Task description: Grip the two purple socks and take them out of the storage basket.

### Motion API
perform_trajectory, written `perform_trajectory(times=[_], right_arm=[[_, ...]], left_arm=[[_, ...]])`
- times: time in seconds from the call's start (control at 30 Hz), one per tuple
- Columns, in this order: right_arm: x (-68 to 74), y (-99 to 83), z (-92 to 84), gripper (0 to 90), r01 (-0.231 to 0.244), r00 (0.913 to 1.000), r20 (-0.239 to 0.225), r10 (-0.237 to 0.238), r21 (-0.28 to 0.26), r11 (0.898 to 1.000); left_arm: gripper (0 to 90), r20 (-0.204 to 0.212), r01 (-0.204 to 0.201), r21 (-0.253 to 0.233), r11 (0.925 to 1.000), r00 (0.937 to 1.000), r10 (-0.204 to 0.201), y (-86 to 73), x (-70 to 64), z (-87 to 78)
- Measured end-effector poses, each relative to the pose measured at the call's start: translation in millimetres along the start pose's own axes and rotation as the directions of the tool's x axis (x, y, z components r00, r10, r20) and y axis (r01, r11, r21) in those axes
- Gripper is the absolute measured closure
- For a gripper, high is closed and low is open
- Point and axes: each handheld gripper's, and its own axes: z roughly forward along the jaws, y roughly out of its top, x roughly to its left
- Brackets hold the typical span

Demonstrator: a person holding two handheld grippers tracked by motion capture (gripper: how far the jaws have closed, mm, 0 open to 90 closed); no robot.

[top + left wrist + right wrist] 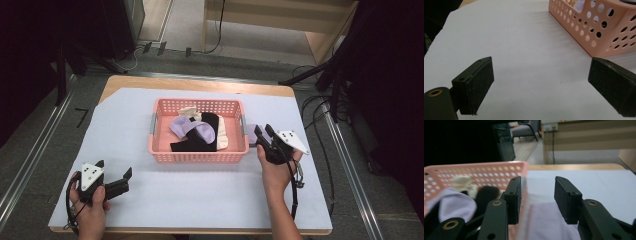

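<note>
While the left tool (113, 171) rested wide open on the desk (200, 190), the pink basket (198, 149) of socks (197, 131) sat just left of the right tool (264, 131), whose jaws stood partly open, gripping nothing.

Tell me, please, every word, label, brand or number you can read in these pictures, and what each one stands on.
None: no readable text shows anywhere.
The pink basket, the socks in it, the white table cover, the left gripper and the right gripper all look unmarked.
</note>
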Motion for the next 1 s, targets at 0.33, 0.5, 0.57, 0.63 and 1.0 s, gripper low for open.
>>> perform_trajectory(times=[0.33, 0.5, 0.57, 0.63, 1.0], right_arm=[[64.2, 15.3, 20.8, 57.8, 0.075, 0.9855, -0.155, -0.069, 0.034, 0.997], [90.7, 13.8, 36.5, 57.9, 0.108, 0.976, -0.2, -0.087, 0.097, 0.989], [98.0, 13.2, 43.8, 59.1, 0.105, 0.9758, -0.204, -0.078, 0.124, 0.987], [101.7, 12.5, 51.8, 62.3, 0.08, 0.9769, -0.209, -0.047, 0.153, 0.985], [119.6, 6.7, 75.1, 69.8, 0.109, 0.9789, -0.198, -0.049, 0.304, 0.946]], left_arm=[[7.2, 0.004, 0.001, -0.002, 1.0, 1.0, -0.001, 0.0, 0.2, 0.2], [7.2, 0.005, 0.0, 0.0, 1.0, 1.0, 0.0, -0.1, 0.4, 0.2], [7.2, 0.005, 0.0, 0.0, 1.0, 1.0, 0.0, 0.0, 0.5, 0.2], [7.2, 0.005, 0.0, 0.0, 1.0, 1.0, 0.0, 0.0, 0.5, 0.2], [7.2, 0.006, 0.0, 0.001, 1.0, 1.0, 0.0, 0.0, 0.4, 0.6]])
